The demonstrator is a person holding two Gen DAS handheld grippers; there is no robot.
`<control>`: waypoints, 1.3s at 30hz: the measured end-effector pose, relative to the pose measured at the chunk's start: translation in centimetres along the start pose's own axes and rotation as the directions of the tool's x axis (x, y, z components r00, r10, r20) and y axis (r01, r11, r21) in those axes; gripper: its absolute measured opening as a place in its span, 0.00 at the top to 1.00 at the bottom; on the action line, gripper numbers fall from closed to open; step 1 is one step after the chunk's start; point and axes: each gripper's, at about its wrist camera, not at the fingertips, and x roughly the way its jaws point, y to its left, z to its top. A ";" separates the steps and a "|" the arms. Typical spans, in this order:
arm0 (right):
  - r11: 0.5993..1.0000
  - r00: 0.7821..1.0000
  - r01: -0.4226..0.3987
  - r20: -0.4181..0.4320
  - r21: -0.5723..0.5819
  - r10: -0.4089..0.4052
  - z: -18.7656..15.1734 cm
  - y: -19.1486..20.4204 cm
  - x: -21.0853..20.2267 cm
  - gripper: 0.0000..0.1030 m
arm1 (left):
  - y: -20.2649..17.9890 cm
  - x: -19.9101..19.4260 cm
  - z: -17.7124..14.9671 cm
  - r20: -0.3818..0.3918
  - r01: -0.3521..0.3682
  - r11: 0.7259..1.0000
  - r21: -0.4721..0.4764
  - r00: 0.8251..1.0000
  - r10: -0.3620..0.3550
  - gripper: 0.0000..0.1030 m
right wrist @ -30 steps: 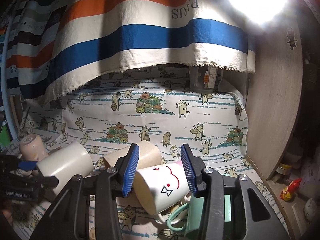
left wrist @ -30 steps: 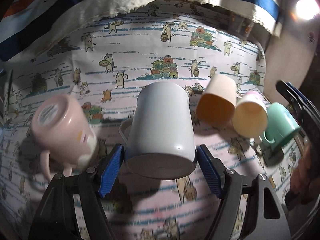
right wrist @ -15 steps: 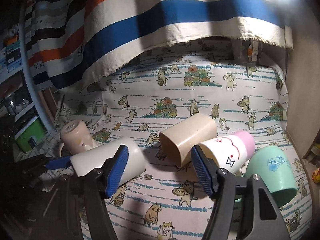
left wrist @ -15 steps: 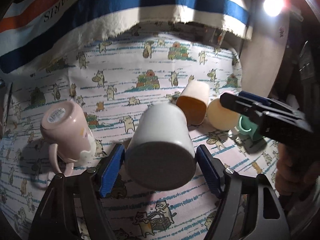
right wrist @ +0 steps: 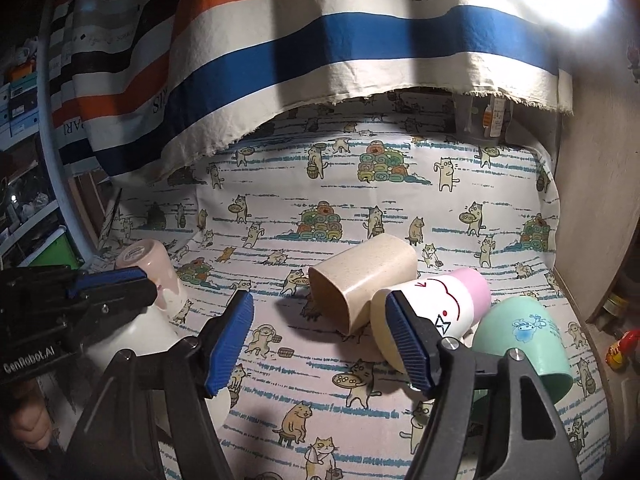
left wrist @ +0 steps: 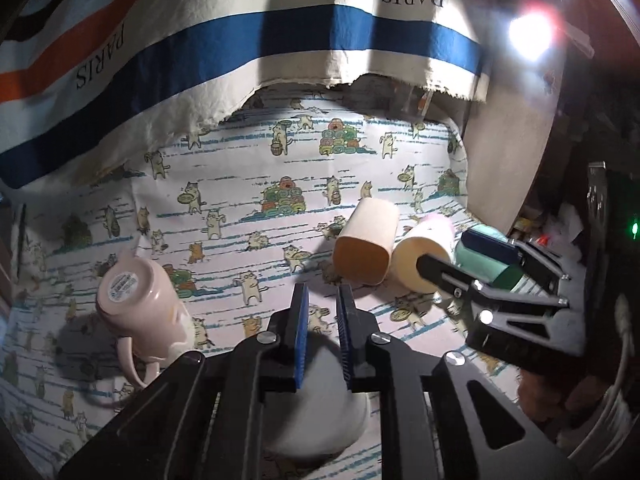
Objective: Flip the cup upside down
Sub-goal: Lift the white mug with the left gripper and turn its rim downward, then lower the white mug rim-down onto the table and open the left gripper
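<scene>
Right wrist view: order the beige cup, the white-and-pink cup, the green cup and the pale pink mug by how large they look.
1. Beige cup and green cup: alike, unranked; the green one lies nearer, partly hidden.
2. White-and-pink cup, partly behind the right hand-held gripper.
3. Pale pink mug, farther and mostly hidden.

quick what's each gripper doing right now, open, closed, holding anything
Left gripper: jaws nearly shut, gripping nothing; the plain white cup sits below them, released.
Right gripper: jaws wide open, empty, only patterned cloth between them.
</scene>
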 end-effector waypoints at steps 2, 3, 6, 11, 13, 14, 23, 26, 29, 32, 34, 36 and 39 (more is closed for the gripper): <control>1.000 1.000 -0.008 -0.003 0.001 0.008 -0.4 0.0 -0.2 0.32 | 0.2 0.2 -0.5 0.006 -0.030 1.000 0.001 1.000 0.030 0.87; 1.000 1.000 -0.013 -0.006 0.004 0.013 -0.6 0.0 -0.3 0.32 | 0.5 0.3 -0.8 0.006 -0.028 1.000 -0.007 1.000 0.028 0.87; 1.000 0.999 -0.030 -0.018 0.005 0.030 -1.5 0.2 -0.6 0.32 | 1.6 0.4 -1.7 -0.009 -0.009 0.999 -0.048 1.000 0.009 0.87; 0.999 0.999 -0.051 -0.001 -0.019 0.051 -1.9 1.1 -1.7 0.32 | 3.4 -1.6 -2.4 0.034 -0.026 0.997 -0.077 0.999 0.029 0.87; 0.998 0.999 -0.050 0.017 -0.033 0.051 -1.8 1.7 -2.4 0.29 | 3.8 -2.8 -2.6 0.067 -0.042 0.997 -0.072 0.997 0.047 0.87; 0.998 0.998 -0.051 0.027 -0.037 0.052 -1.6 2.0 -2.7 0.28 | 3.9 -3.4 -2.6 0.086 -0.055 0.996 -0.064 0.994 0.061 0.87; 0.995 0.992 -0.072 0.099 -0.071 0.079 -1.2 5.2 -5.0 0.17 | 5.1 -6.7 -3.8 0.206 -0.121 0.992 -0.038 0.970 0.126 0.54; 0.994 0.989 -0.073 0.122 -0.077 0.082 -2.0 6.1 -5.8 0.17 | 5.2 -7.8 -4.9 0.282 -0.169 0.985 -0.032 0.944 0.171 0.18; 0.995 0.988 -0.076 0.130 -0.071 0.085 -3.1 6.5 -6.3 0.16 | 5.1 -8.4 -6.0 0.320 -0.192 0.981 -0.009 0.929 0.185 0.10; 0.995 0.988 -0.069 0.132 -0.078 0.079 -4.2 6.8 -6.8 0.16 | 5.0 -8.8 -7.5 0.353 -0.193 0.981 0.006 0.918 0.178 0.06; 0.989 0.989 -0.092 0.106 -0.113 0.104 -5.1 7.1 -6.8 0.16 | 4.9 -8.9 -8.4 0.359 -0.201 0.980 0.015 0.915 0.182 0.04; 0.980 0.987 -0.154 0.034 -0.125 0.159 -5.8 7.2 -6.1 0.16 | 4.8 -8.5 -9.0 0.335 -0.196 0.980 0.023 0.925 0.177 0.03; 0.977 0.981 -0.194 -0.034 -0.090 0.192 -6.6 7.0 -5.1 0.17 | 4.6 -6.7 -9.5 0.236 -0.177 0.983 0.039 0.958 0.163 0.04</control>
